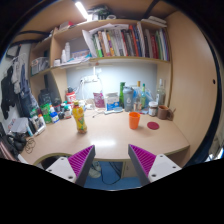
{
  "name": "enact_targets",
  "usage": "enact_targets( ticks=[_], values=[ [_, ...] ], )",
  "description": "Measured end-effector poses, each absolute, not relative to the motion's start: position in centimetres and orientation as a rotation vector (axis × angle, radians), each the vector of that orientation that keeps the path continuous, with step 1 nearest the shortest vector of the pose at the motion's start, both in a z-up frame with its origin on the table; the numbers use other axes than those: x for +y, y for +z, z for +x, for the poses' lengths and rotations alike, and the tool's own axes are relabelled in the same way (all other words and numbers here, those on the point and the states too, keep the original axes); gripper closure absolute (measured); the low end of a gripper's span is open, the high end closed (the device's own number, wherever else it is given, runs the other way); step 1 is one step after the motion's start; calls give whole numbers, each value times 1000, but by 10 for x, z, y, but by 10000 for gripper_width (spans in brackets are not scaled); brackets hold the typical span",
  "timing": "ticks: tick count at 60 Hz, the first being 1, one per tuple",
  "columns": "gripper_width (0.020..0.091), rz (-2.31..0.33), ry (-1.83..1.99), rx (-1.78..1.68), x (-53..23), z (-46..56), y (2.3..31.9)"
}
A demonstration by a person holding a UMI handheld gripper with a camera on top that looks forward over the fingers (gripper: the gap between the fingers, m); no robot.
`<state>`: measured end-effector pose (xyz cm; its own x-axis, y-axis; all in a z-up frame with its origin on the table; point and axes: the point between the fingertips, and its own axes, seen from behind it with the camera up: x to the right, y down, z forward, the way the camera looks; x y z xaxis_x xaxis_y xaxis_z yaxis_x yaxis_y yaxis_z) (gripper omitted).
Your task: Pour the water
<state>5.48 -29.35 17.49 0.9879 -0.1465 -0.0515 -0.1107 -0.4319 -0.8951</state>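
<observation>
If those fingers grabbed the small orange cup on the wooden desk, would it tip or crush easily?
The small orange cup looks short and wide, so probably stable. It seems plastic, likely light and unlikely to shatter. The open fingers are well short of it.

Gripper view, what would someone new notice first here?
Probably the orange cup, standing alone on the wooden desk beyond the open gripper, which holds nothing. Next, the yellow bottle toward the desk's left, and the row of books on the shelf above.
</observation>
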Motion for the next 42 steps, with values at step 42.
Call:
enact_targets(
  ticks=[42],
  values=[
    [332,-1874,126,-136,38,-112,74]
  ],
)
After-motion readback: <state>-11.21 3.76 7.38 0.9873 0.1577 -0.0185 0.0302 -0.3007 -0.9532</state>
